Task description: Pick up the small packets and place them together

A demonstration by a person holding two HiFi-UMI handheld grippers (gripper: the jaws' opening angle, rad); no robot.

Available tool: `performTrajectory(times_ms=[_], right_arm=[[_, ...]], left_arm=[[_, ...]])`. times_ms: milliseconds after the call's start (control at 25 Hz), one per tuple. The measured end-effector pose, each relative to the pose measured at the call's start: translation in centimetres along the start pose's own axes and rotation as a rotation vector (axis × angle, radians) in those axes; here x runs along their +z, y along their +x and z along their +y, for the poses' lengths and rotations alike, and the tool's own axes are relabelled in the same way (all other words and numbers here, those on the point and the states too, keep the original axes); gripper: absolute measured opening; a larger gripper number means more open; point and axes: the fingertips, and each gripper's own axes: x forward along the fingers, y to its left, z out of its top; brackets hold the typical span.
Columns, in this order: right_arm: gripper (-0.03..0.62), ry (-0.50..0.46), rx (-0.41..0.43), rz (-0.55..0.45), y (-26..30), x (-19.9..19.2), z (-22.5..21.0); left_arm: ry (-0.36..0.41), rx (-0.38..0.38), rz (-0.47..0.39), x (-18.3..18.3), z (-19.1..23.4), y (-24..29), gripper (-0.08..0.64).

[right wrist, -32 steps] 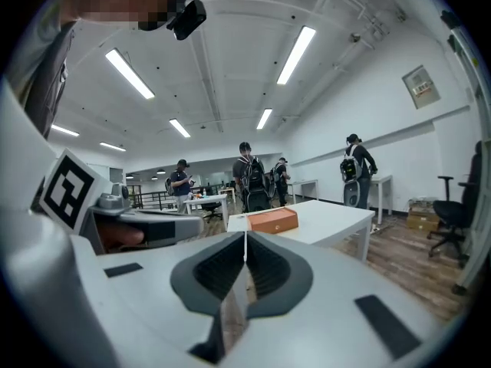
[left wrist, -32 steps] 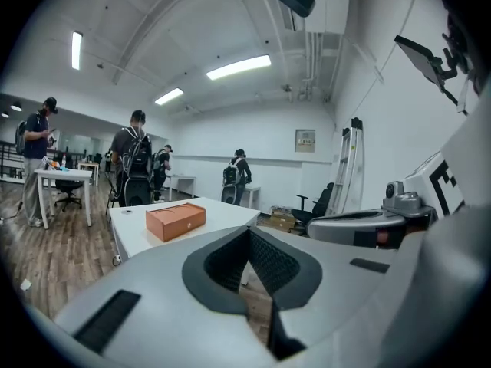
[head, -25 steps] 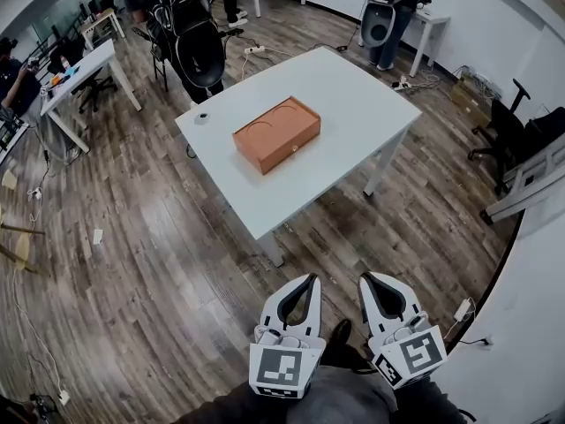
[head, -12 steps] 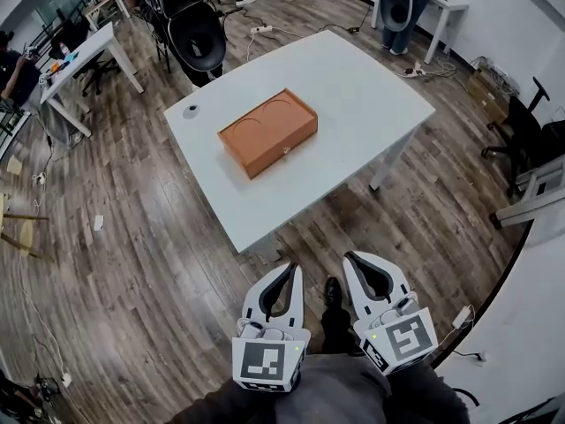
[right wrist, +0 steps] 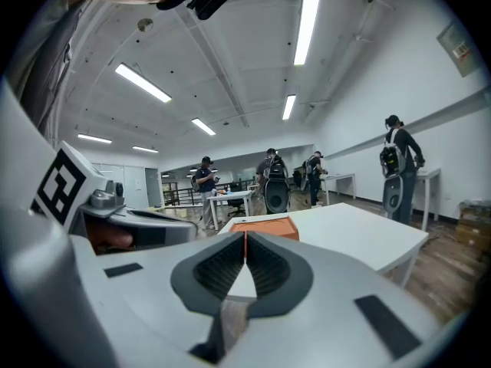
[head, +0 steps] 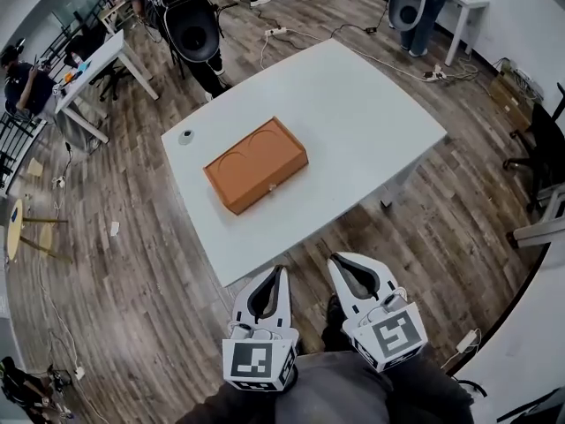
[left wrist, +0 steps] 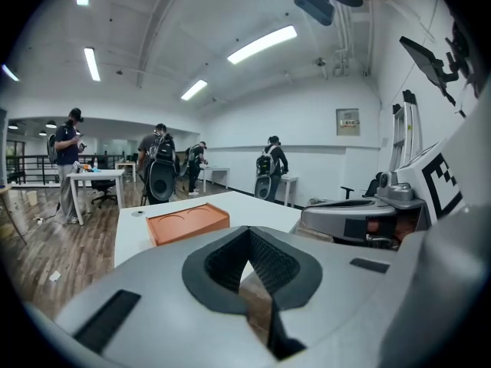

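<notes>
An orange box (head: 256, 164) with two round recesses in its lid lies on the white table (head: 362, 104). No small packets show in any view. My left gripper (head: 281, 272) and right gripper (head: 335, 260) hover side by side over the wooden floor, just short of the table's near edge. Both are shut with nothing between the jaws. In the left gripper view the left gripper (left wrist: 248, 232) points at the orange box (left wrist: 186, 222). In the right gripper view the orange box (right wrist: 265, 225) sits right behind the right gripper (right wrist: 245, 236).
A small round object (head: 185, 136) lies near the table's left corner. People with black backpack gear (head: 192, 26) stand beyond the table. Other desks (head: 93, 64) stand at the left, an office chair (head: 540, 144) at the right, and cables (head: 291, 35) lie on the floor.
Both grippers have moved forward toward the table, whose near edge now lies just ahead of the tips. Both sets of jaws stay shut.
</notes>
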Motion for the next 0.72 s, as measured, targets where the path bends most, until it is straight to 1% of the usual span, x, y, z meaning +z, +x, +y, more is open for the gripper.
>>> performTrajectory(times_ms=[160, 240, 480, 720], right_arm=[[0.007, 0.0, 0.049, -0.011, 0.8, 1.1, -2.3], [0.006, 0.004, 0.071, -0.026, 1.5, 1.7, -2.8], [0.006, 0.009, 0.146, -0.02, 3.8, 1.4, -2.6], [0.006, -0.006, 0.152, -0.005, 5.8, 1.2, -2.7]], left_arm=[[0.007, 0.043, 0.006, 1.5, -1.0, 1.4, -0.003], [0.017, 0.071, 0.009, 2.0, -0.8, 1.7, -0.003], [0.021, 0.166, 0.004, 2.5, 2.0, 2.2, -0.003], [-0.008, 0.205, -0.007, 2.3, 4.7, 2.6, -0.003]])
